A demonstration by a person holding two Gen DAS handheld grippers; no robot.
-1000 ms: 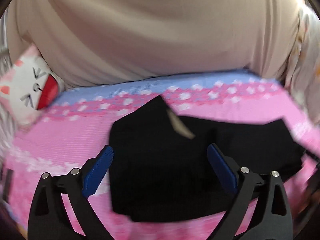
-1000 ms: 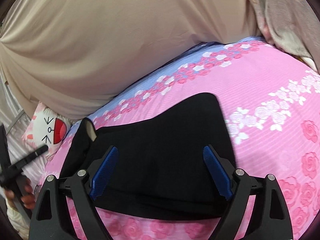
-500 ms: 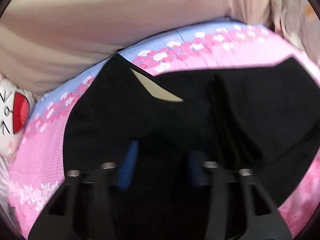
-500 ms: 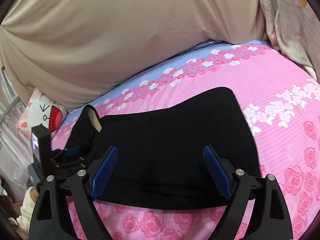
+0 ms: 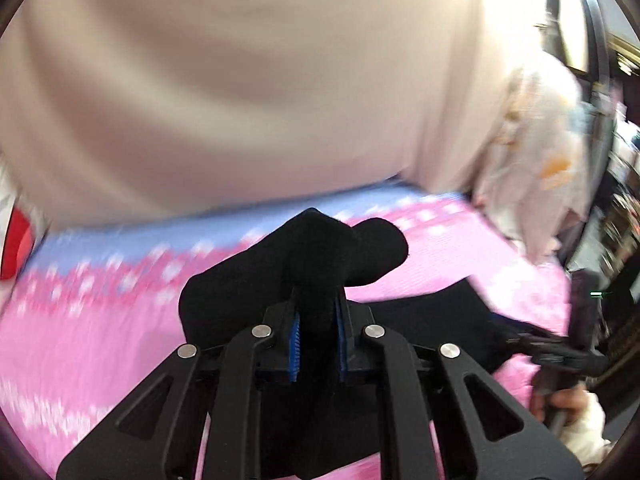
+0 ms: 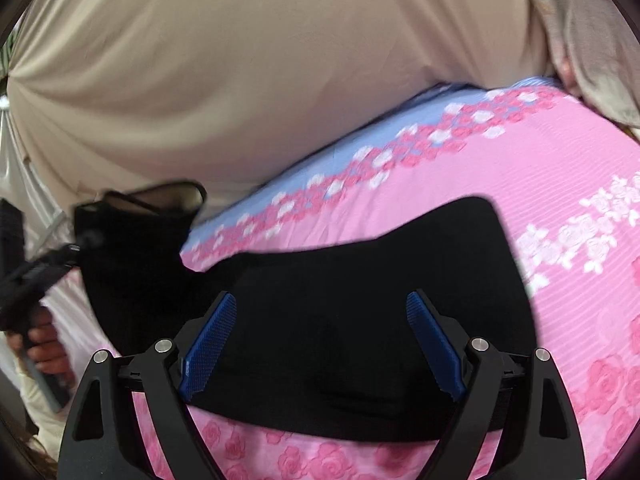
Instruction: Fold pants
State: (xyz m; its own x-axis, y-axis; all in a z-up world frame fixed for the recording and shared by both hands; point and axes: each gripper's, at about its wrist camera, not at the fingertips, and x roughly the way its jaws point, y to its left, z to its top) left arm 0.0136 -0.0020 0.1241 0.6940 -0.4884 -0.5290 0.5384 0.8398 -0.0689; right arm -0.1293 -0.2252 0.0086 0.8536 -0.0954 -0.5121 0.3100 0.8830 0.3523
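Note:
The black pants (image 6: 360,280) lie on a pink floral bedsheet (image 6: 560,208). My left gripper (image 5: 316,340) is shut on a bunched end of the pants (image 5: 320,256) and holds it lifted off the bed. In the right wrist view that lifted end (image 6: 136,240) hangs at the left, with the left gripper (image 6: 76,250) at it. My right gripper (image 6: 320,340) is open, its blue pads either side of the flat part of the pants, just above the cloth. In the left wrist view the right gripper (image 5: 520,334) shows at the right edge.
A large beige cushion or cover (image 6: 260,80) rises behind the bed. A blue band (image 6: 352,140) runs along the sheet's far edge. A pale floral cloth (image 5: 528,152) hangs at the right. A red and white pillow (image 5: 16,240) lies at the left.
My left gripper has closed on the left end of the pants and lifted it up off the bed. My right gripper stays open over the pants.

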